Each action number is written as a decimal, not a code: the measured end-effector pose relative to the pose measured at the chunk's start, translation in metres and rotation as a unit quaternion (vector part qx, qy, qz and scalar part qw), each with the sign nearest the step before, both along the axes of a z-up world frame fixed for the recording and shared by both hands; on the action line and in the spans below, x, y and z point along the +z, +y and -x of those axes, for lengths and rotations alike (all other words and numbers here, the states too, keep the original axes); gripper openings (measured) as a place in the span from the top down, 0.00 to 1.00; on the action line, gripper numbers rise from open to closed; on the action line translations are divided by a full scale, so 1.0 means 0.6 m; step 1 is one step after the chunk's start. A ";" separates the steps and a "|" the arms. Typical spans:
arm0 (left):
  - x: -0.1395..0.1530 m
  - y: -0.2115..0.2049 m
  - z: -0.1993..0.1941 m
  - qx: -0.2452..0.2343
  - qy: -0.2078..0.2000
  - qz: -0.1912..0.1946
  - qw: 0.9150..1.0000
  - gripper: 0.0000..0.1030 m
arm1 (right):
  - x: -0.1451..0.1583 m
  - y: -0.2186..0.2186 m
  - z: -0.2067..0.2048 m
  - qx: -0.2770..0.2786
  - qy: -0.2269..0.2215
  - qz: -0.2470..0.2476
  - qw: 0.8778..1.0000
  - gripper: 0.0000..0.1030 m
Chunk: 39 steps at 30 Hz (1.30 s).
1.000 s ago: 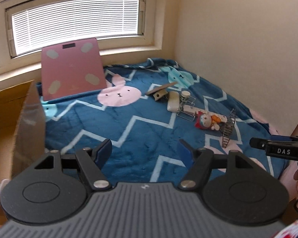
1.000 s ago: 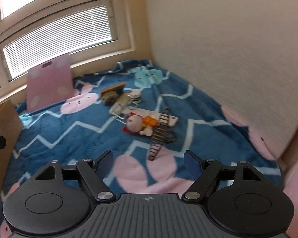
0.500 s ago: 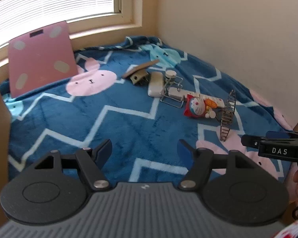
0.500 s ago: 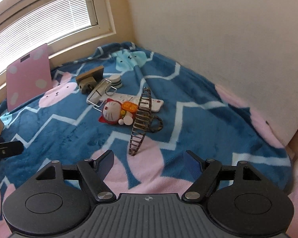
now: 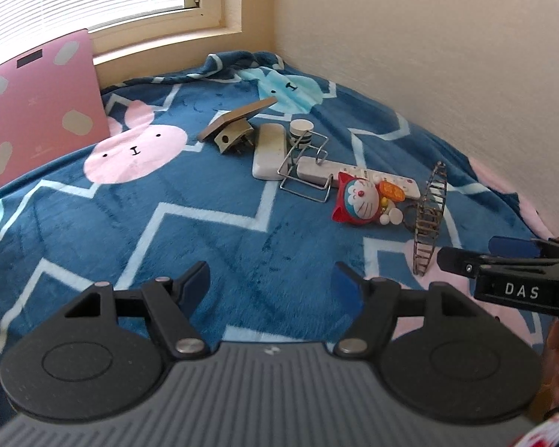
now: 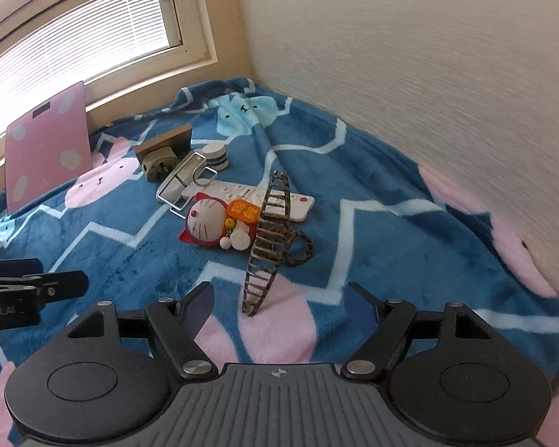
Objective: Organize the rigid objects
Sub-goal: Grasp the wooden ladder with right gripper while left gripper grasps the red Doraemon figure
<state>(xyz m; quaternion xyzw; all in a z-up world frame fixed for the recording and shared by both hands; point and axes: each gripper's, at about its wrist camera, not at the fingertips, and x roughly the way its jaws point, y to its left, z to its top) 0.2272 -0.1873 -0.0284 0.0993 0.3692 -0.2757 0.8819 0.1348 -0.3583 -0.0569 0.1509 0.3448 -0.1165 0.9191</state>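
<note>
**Right wrist view: hair claw dead ahead of the right jaws**

Right wrist view puts the brown tortoiseshell plastic hair claw [image 6: 266, 238] just beyond the right gripper [image 6: 279, 298], standing on edge on the blue zigzag fleece blanket [image 6: 372, 193], long axis running away from the camera; the right hand is judged nearer. Both pairs of jaws stand partly open and empty; the left gripper [image 5: 272, 283] hangs over bare blanket, the claw off to its right.

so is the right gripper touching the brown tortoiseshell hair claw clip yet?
Apart. In the right wrist view the right gripper has open jaws with only blanket between them; the brown tortoiseshell hair claw clip stands ahead of the tips.
</note>
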 end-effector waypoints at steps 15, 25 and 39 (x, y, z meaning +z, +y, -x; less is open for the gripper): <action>-0.020 -0.028 -0.040 -0.008 -0.001 0.002 1.000 0.34 | -0.015 -0.004 -0.046 -0.001 -0.024 0.004 1.000 0.46; -0.034 -0.041 -0.052 -0.015 0.000 0.000 1.000 0.34 | -0.032 -0.012 -0.084 -0.009 -0.013 0.033 0.999 0.52; -0.047 -0.055 -0.055 -0.023 0.005 0.005 1.000 0.35 | -0.043 -0.017 -0.095 0.009 0.001 0.046 0.999 0.69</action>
